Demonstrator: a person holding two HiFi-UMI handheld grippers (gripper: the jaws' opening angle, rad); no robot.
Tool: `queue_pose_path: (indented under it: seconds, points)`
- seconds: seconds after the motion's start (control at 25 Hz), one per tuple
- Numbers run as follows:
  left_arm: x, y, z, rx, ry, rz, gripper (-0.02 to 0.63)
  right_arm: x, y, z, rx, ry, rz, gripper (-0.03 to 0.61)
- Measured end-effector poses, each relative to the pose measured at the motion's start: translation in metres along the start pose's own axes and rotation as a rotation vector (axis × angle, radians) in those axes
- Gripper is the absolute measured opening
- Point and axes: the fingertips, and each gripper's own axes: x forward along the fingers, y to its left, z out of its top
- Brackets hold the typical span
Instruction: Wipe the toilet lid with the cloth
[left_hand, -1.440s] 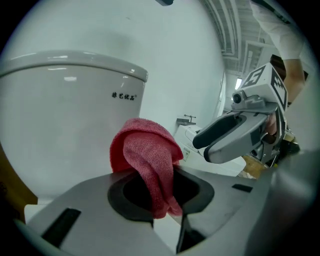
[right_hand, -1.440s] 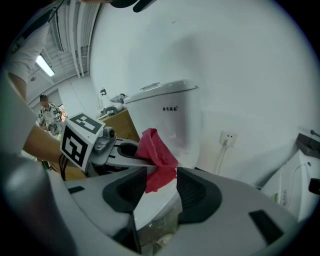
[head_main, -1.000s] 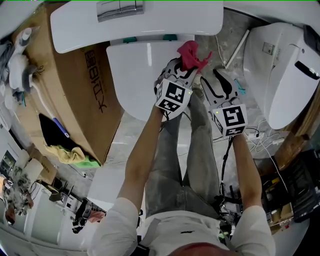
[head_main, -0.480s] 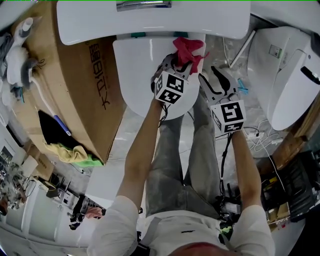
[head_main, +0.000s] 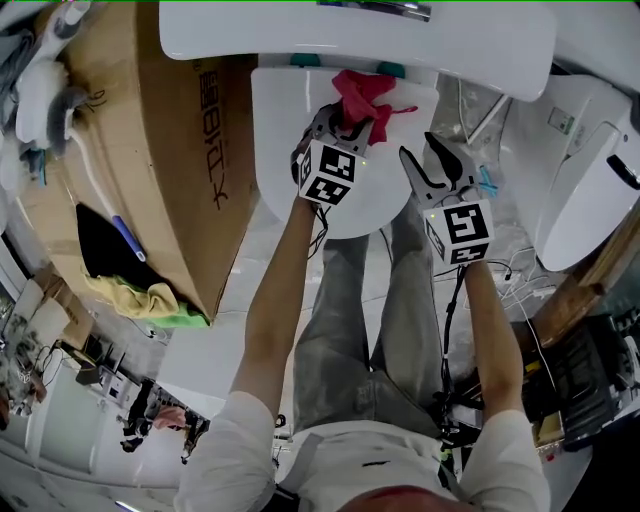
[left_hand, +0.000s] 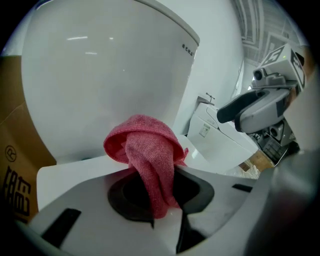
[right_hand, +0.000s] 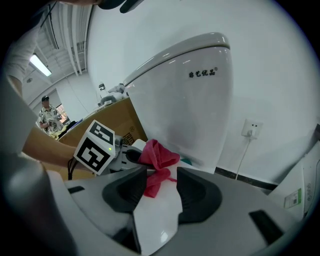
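Note:
The white toilet lid (head_main: 290, 170) lies shut below the tank (head_main: 300, 40). A red cloth (head_main: 360, 92) rests bunched on the lid's back part, close to the tank. My left gripper (head_main: 345, 122) is shut on the red cloth (left_hand: 147, 155), which hangs between the jaws and bulges out ahead of them. My right gripper (head_main: 432, 162) hovers over the lid's right edge, open with nothing between its jaws. In the right gripper view the lid (right_hand: 155, 220) shows through that gap, with the cloth (right_hand: 157, 157) and the left gripper's marker cube (right_hand: 95, 147) just ahead.
A big cardboard box (head_main: 170, 150) stands hard against the toilet's left side, with yellow and green rags (head_main: 150, 305) in it. Another white toilet (head_main: 590, 180) stands at the right. Cables (head_main: 520, 285) lie on the floor. The person's legs (head_main: 370, 320) are in front of the bowl.
The left gripper has carried the red cloth across the lid's back part, nearer the tank. The right gripper has stayed open beside it.

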Motion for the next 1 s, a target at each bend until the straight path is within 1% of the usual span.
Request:
queue_pose_path:
  seconds: [0.68,1.0]
  points:
    - [-0.06,0.096,-0.036,-0.075,0.002,0.147,0.109,0.033,0.045,0.024,-0.067,0.019,0.061,0.198]
    - [-0.082,0.127,-0.054,-0.101,0.02,0.202,0.109,0.044,0.062,0.031,-0.088,0.023,0.086,0.198]
